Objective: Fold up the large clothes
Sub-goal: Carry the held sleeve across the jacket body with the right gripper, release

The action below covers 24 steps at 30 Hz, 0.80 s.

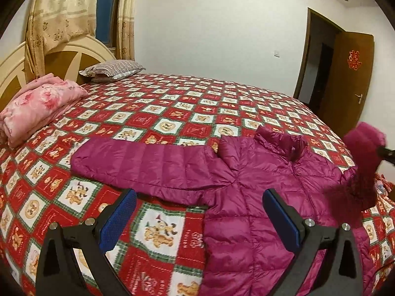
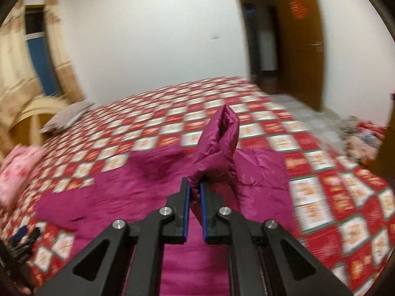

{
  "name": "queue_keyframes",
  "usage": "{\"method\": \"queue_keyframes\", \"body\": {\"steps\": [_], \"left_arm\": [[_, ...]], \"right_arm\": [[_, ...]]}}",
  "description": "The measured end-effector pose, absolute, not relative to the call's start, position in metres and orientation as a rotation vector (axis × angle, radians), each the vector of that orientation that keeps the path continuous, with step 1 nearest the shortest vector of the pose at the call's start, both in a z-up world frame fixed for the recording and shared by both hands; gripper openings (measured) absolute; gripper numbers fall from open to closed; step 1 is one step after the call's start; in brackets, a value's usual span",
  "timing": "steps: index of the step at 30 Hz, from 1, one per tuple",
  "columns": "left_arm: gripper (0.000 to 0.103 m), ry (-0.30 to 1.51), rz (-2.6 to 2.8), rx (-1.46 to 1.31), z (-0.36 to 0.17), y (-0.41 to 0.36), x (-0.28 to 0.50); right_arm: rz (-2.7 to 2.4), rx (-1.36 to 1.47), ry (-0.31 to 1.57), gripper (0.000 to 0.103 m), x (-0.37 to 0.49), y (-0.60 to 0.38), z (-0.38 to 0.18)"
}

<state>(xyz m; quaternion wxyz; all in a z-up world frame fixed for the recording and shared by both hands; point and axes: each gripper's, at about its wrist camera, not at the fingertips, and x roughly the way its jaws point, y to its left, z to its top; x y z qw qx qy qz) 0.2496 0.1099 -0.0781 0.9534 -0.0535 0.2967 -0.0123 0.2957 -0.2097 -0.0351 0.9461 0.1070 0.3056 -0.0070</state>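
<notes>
The right gripper [image 2: 195, 187] pinches the lifted sleeve cuff [image 2: 219, 138] of the magenta quilted puffer jacket [image 1: 246, 185], spread on the red checked bedspread [image 1: 172, 113]. The left gripper [image 1: 200, 199] hovers wide open above the jacket.

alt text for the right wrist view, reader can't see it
The right gripper is shut on a raised sleeve of a magenta puffer jacket spread on a bed with a red checked quilt. The picture is motion-blurred; a brown door stands open behind.
</notes>
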Motion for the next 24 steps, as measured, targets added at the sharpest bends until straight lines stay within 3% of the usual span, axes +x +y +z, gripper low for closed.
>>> {"method": "queue_keyframes", "body": {"steps": [7,17,20,21,22,24], "left_arm": [[0.102,0.611,-0.002,-0.129,-0.084,0.133,0.251],[0.102,0.641,0.018,-0.131,-0.099,0.138,0.262],[0.102,0.644,0.004,-0.117,-0.098,0.129,0.266],[0.102,0.639,-0.001,-0.108,-0.096,0.125,0.267],[0.102,0.635,-0.006,-0.100,-0.095,0.122,0.268],[0.102,0.621,-0.033,-0.063,-0.089,0.107,0.272]], "right_arm": [[0.158,0.216,0.730,0.010,0.329,-0.125,-0.088],[0.318,0.266,0.800,0.012,0.345,-0.084,-0.137],[0.399,0.330,0.849,0.027,0.349,-0.081,-0.144],[0.418,0.361,0.875,0.054,0.350,-0.084,-0.145],[0.420,0.388,0.857,0.075,0.346,-0.089,-0.141],[0.418,0.413,0.782,0.075,0.334,-0.105,-0.127]]}}
